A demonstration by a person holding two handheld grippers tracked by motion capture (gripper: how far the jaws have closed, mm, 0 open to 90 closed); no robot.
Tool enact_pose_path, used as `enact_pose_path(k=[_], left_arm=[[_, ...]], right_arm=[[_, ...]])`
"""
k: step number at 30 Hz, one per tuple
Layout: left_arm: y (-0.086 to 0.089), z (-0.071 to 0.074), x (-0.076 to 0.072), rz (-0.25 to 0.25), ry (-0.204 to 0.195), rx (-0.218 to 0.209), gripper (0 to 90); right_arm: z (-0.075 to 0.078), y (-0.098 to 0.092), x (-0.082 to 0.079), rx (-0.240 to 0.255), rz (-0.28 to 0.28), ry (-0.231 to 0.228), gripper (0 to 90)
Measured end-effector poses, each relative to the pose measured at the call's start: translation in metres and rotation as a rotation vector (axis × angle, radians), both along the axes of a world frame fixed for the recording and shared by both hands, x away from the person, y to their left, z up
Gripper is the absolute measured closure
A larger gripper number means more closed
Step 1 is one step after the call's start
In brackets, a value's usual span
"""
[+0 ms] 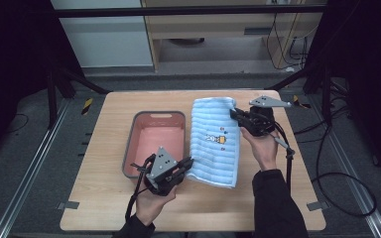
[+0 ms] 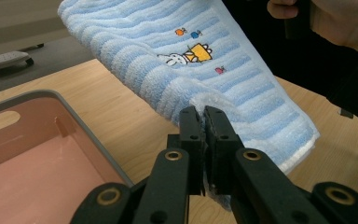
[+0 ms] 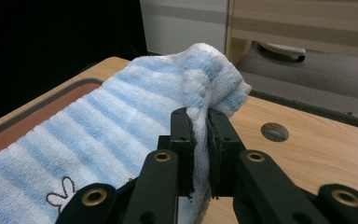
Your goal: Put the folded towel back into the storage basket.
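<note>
Both grips are on: the left hand-held gripper (image 2: pixel 204 116) is clenched on the near corner of the blue-and-white striped terry towel (image 1: pixel 214 141), the right hand-held gripper (image 3: pixel 199 122) on the far corner. The towel hangs between them over the wooden desk (image 1: pixel 104 148), just beside the grey-rimmed pink plastic bin (image 1: pixel 153 143). Judgement: lift both ends evenly and keep the span taut so the pinched edges don't slip, then swing it over the bin before lowering.

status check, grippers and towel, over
Left gripper shut on near corner of the towel. Right gripper shut on far corner. Towel partly lifted off the table, beside the pink bin. Nothing in the way.
</note>
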State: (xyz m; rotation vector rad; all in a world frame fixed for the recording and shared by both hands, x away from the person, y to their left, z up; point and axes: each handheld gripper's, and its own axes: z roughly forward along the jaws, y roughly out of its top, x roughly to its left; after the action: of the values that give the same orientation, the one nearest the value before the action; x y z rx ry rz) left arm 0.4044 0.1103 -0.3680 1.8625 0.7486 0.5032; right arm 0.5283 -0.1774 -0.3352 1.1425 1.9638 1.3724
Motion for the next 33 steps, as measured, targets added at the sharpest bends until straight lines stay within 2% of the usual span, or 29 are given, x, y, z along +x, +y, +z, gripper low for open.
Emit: enact_pose_path(k=[14, 26, 33], left_arm=[[0.025, 0.012, 0.003, 0.035, -0.025, -0.055, 86.4], [0.047, 0.019, 0.004, 0.071, -0.043, -0.058, 86.4], [0.063, 0.020, 0.006, 0.103, -0.047, -0.055, 86.4]], right_arm=[[0.020, 0.029, 0.007, -0.008, 0.026, -0.027, 82.6], [0.024, 0.052, 0.019, -0.009, 0.042, -0.033, 82.7], [0.025, 0.074, 0.027, -0.008, 0.062, -0.040, 82.7]])
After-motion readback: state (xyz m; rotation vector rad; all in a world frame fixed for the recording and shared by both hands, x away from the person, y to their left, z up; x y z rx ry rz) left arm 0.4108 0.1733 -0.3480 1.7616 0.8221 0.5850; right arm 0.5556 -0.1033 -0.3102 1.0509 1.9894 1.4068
